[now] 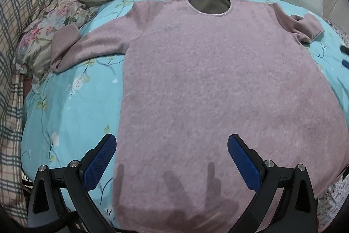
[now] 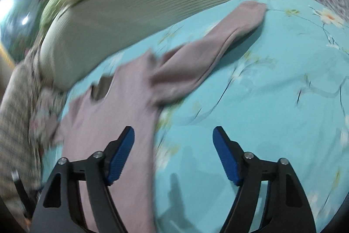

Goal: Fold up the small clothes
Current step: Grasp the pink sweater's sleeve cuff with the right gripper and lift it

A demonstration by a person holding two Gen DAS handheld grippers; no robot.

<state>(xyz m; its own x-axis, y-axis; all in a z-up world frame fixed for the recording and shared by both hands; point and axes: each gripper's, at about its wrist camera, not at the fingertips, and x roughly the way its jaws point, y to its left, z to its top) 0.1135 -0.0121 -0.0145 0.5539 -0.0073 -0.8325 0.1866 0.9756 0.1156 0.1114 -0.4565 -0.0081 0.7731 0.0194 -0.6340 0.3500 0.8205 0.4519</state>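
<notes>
On the bed [image 1: 65, 106], the pink top [image 1: 207, 84] lay lengthwise ahead of my open, empty left gripper [image 1: 171, 158], its right sleeve [image 2: 209, 51] nearer my open, empty right gripper [image 2: 173, 156].

Right wrist view smeared by motion blur; plaid blanket [image 2: 15, 115] at left unreadable. Pink sweater [image 1: 218, 84] hem cut off by the left view's lower edge. Two small dark objects [image 1: 345, 56] at right rim: too clipped to identify.

Pink fuzzy sweater [image 1: 218, 80] flat, sleeves outspread
</notes>
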